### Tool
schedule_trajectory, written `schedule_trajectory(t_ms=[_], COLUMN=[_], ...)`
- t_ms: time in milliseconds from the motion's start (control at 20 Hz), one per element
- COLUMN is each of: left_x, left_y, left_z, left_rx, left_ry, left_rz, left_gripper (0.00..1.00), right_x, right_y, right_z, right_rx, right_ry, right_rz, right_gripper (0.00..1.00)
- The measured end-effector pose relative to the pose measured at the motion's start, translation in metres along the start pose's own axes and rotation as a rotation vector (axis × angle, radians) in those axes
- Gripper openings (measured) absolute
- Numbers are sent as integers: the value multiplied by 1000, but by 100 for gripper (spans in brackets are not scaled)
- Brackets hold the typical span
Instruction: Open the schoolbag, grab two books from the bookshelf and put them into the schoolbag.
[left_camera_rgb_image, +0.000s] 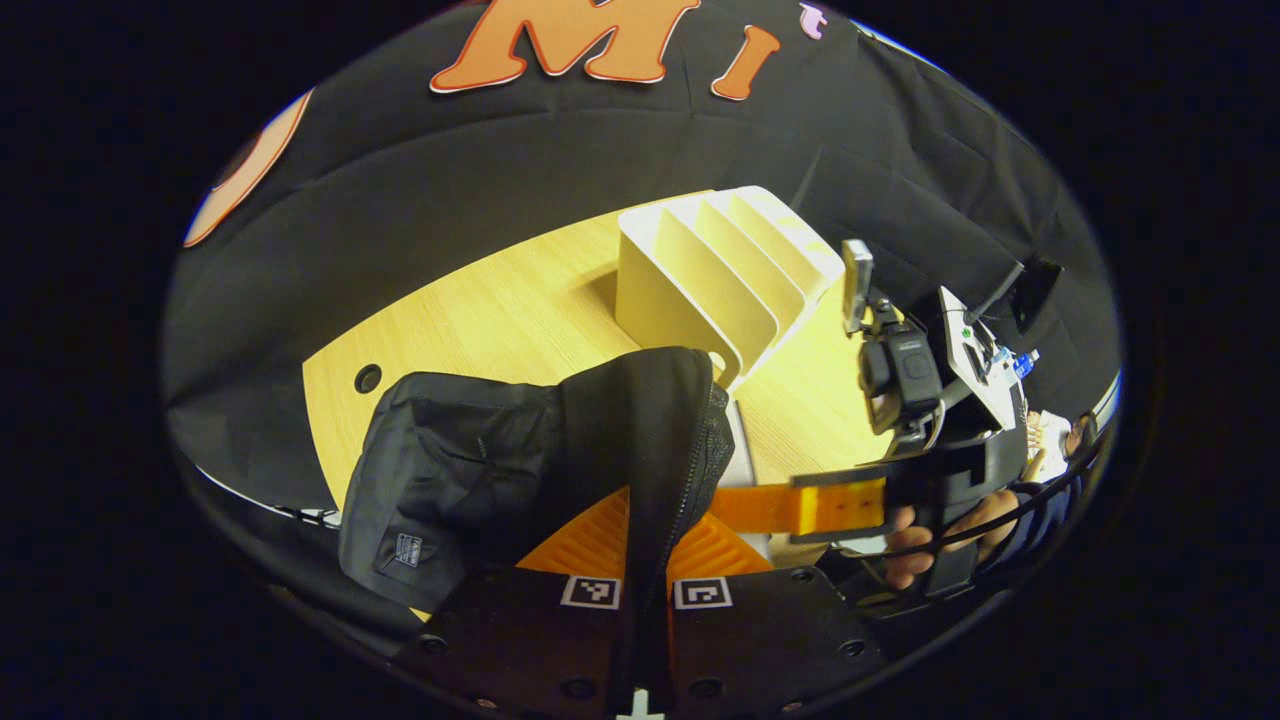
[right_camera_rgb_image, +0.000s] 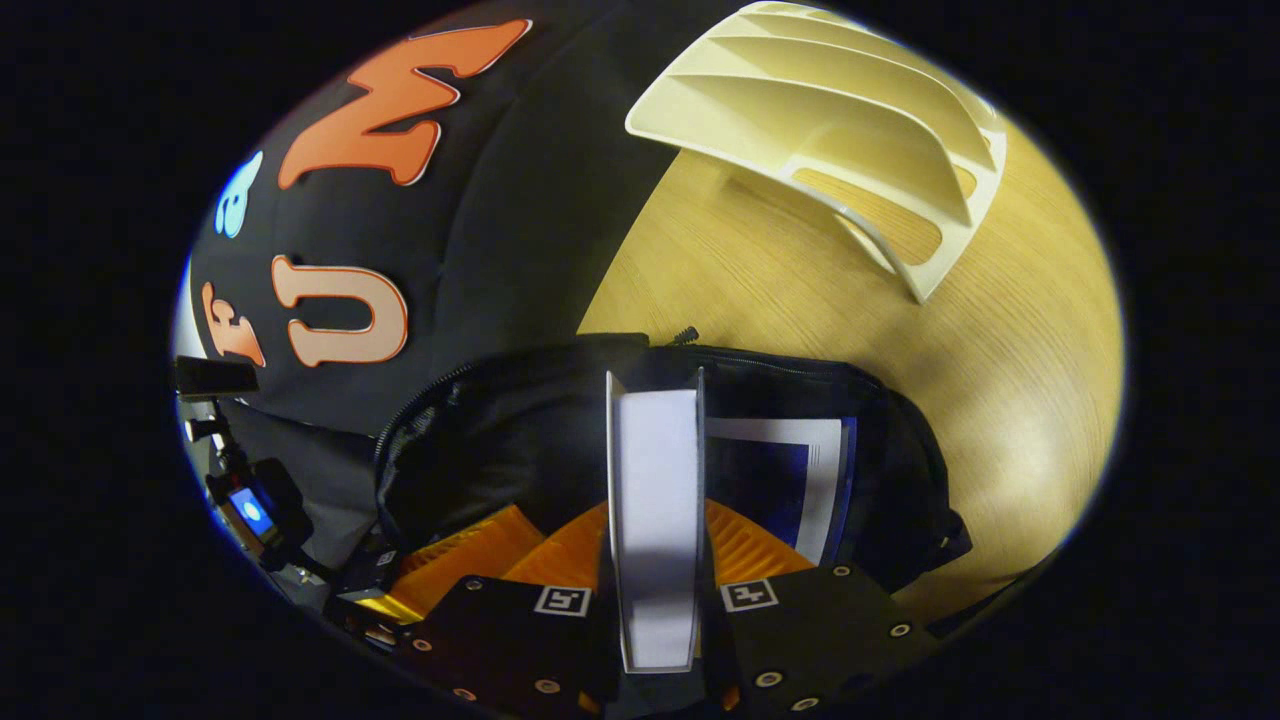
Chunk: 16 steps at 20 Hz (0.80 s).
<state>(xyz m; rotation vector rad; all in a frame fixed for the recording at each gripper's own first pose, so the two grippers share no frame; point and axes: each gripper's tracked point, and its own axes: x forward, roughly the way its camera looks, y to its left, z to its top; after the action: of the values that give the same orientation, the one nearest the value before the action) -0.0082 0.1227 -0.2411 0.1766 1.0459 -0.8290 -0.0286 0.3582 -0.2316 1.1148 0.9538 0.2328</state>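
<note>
Both fingers of right hand-held gripper (right_camera_rgb_image: 655, 560) pinch book (right_camera_rgb_image: 655, 500) over, perhaps entering, schoolbag (right_camera_rgb_image: 900, 480).

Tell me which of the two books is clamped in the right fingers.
The book seen edge-on, spine and white pages, standing over the open schoolbag. The other book, blue and white cover, already lies inside the bag, ungripped.

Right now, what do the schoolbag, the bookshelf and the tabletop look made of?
Schoolbag: black woven fabric, probably nylon or polyester; matte, creased, with a zipper along the opening.
Bookshelf: cream, probably moulded plastic; smooth dividers with rounded edges, slight sheen. Painted metal can't be ruled out.
Tabletop: light wood grain, likely laminate or veneer; even straight lines and a soft glare patch.
</note>
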Motion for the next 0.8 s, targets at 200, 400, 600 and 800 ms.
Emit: schedule_trajectory(t_ms=[200, 400, 600, 800], left_x=[0, 2, 15, 23], left_y=[-8, 1, 3, 7], left_z=[-2, 0, -4, 1], left_rx=[25, 0, -44, -60], left_ry=[2, -3, -8, -26], left_rz=[1, 4, -38, -19], left_gripper=[5, 6, 6, 8], right_x=[25, 33, 16, -13], right_y=[0, -7, -30, -39], right_z=[-4, -10, -8, -2], right_rx=[-12, -5, -152, -242], right_ry=[1, 45, 53, 86], right_rz=[38, -8, -167, -226], right_gripper=[33, 35, 54, 48])
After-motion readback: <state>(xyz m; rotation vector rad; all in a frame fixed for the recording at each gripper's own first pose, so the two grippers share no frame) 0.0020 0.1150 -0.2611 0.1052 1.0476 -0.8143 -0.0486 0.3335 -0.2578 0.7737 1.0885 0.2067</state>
